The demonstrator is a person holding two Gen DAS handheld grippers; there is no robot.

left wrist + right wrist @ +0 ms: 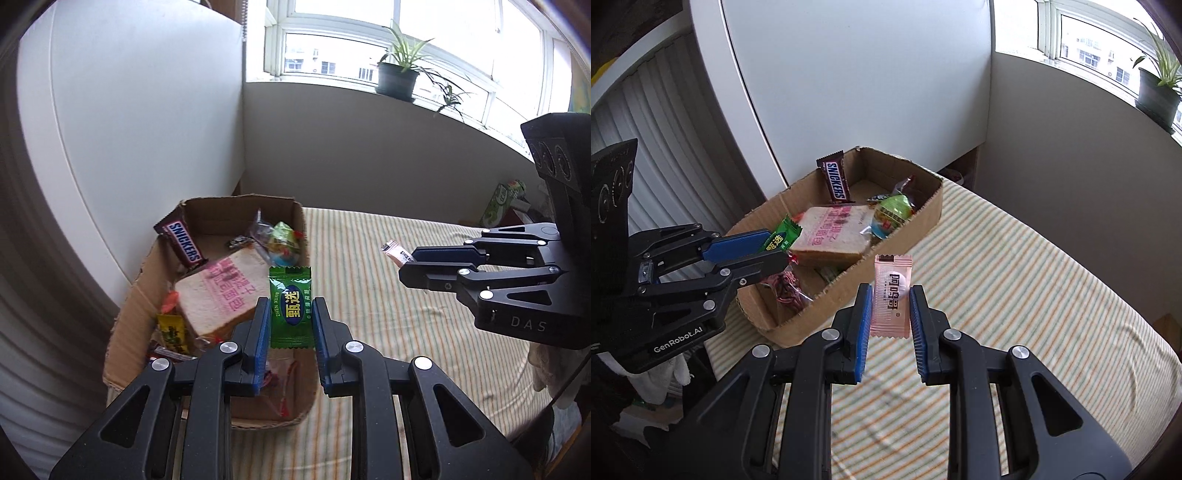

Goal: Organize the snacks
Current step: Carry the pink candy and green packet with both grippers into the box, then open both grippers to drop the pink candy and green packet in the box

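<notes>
Above the near end of the box (122, 325) the left gripper (290, 314) pinches a green candy (290, 308) and, right of it over the bed, the right gripper (891, 306) pinches a pink sachet (892, 295) (both probably light, crinkly, slippery, best held mid-wrapper).

A green sachet (290, 308) printed with a blue oval and yellow characters is seen between blue pads (260, 332) on black fingers, and a pale pink sachet (892, 295) with dark lettering between the other blue pads (863, 328). The cloth (1015, 280) is striped cream, green and orange. A brown cardboard box (923, 218) is shown with a brown Snickers bar (836, 181) lettered in white and a pink-printed bread pack (833, 230).
</notes>
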